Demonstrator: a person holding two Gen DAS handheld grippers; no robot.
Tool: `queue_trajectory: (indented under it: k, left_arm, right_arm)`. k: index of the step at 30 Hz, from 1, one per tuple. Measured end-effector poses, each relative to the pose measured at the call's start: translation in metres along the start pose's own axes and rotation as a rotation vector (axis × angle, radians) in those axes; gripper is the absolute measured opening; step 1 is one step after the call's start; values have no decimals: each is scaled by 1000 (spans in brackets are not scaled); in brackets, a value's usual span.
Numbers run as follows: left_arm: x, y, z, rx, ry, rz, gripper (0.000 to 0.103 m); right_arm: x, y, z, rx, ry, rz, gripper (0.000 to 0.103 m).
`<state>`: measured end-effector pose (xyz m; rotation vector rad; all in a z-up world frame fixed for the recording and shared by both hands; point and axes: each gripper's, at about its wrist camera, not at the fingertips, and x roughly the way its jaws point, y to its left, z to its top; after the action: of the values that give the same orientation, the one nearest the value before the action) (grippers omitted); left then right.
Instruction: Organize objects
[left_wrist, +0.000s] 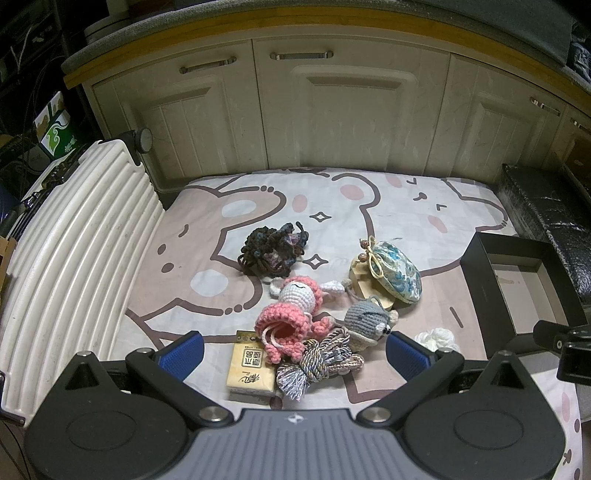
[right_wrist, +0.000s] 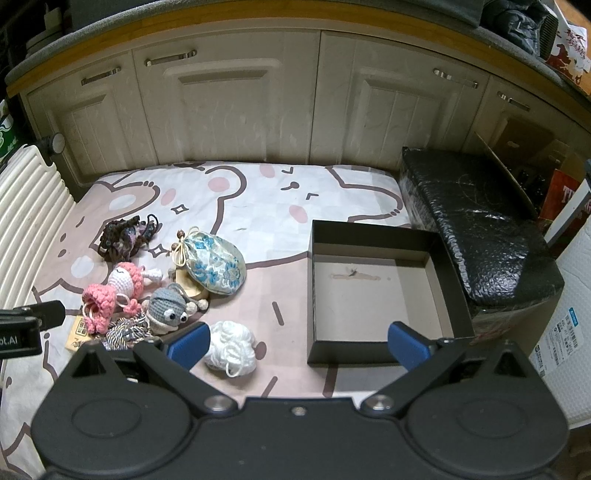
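A pile of small items lies on the bear-print sheet: a dark yarn bundle, a pink crochet doll, a grey crochet toy, a blue floral pouch, a braided tassel cord and a tissue pack. My left gripper hovers open over the tassel and tissue pack. A white yarn ball lies beside the left fingertip of my right gripper, which is open. The empty black box sits ahead to its right.
A white ribbed suitcase stands along the left edge. Cream cabinet doors close off the far side. A black padded block lies right of the box. The far half of the sheet holds nothing.
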<state>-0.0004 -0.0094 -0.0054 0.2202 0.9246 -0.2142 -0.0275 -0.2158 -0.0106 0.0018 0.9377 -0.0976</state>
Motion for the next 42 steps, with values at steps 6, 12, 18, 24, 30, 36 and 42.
queue_trajectory:
  k: [6, 12, 18, 24, 30, 36, 42]
  left_arm:
    - [1, -3, -4, 183, -12, -109, 103]
    - [10, 1, -7, 180, 16, -102, 103]
    - [15, 11, -1, 166, 45, -89, 103]
    - [25, 21, 4, 162, 73, -72, 103]
    - [37, 32, 6, 157, 112, -58, 103]
    - [49, 41, 10, 154, 156, -63, 103]
    - [66, 45, 12, 159, 210, -72, 103]
  right_arm:
    - [5, 1, 0, -3, 22, 12, 103]
    - [12, 6, 2, -18, 50, 32, 103]
    - [21, 14, 5, -36, 72, 59, 103]
    - [29, 24, 7, -52, 82, 83, 103]
    - [42, 31, 8, -59, 107, 107, 103]
    - [55, 37, 9, -49, 127, 148, 103]
    - [70, 40, 9, -32, 150, 189, 103]
